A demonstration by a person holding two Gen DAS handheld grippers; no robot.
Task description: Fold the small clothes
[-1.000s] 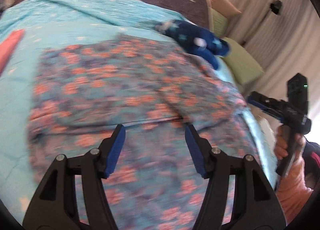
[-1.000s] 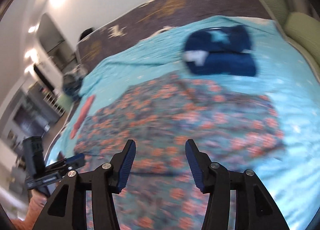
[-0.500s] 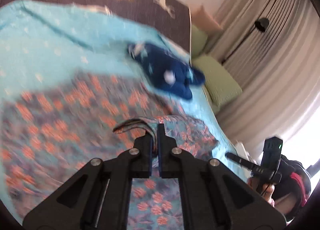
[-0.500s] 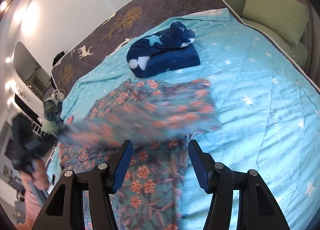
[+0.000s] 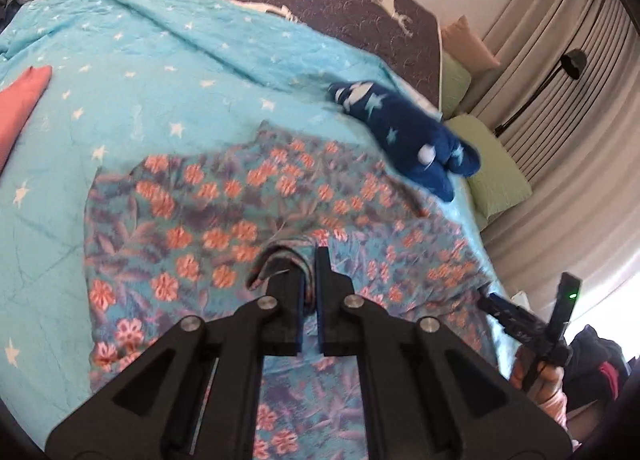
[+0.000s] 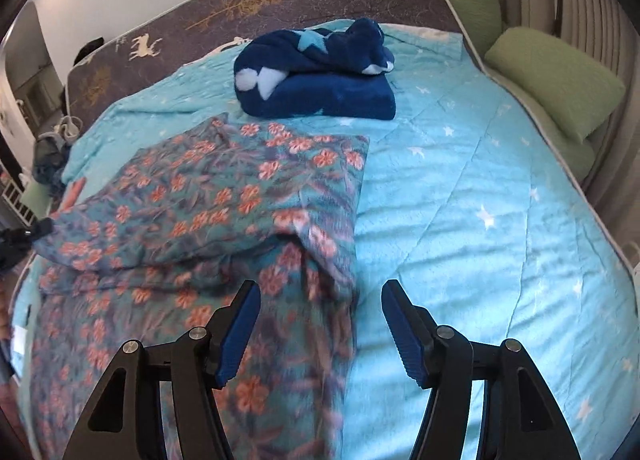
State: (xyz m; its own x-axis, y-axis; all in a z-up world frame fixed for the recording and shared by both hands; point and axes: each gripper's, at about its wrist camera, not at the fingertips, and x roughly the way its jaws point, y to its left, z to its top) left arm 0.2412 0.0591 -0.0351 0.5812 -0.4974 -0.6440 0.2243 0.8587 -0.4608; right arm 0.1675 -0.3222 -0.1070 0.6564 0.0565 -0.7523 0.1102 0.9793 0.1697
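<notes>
A teal garment with pink flowers [image 5: 224, 220] lies spread on the turquoise star bedspread [image 5: 120, 72]. My left gripper [image 5: 306, 264] is shut on a bunched edge of it and holds that edge up off the bed. In the right wrist view the same garment [image 6: 224, 188] shows one part lifted and drawn over the rest, towards the left gripper [image 6: 20, 236] at the far left edge. My right gripper [image 6: 320, 296] hovers over the garment's right border with its jaws opening. Cloth lies below the gap, and the blue pads do not press on it. A hand holds the right gripper [image 5: 520, 320] at the bed's right side.
A folded dark blue fleece with stars [image 6: 320, 76] sits beyond the garment, towards the dark deer-patterned mattress cover [image 6: 240, 0]. A pink cloth [image 5: 20, 100] lies at the left. Green pillows [image 6: 552, 80] and curtains [image 5: 560, 60] line the right side. Bare bedspread [image 6: 480, 220] stretches right of the garment.
The left gripper went from open above the garment to shut on its edge, then rose with it. The right gripper dipped towards the cloth and its jaws widened.
</notes>
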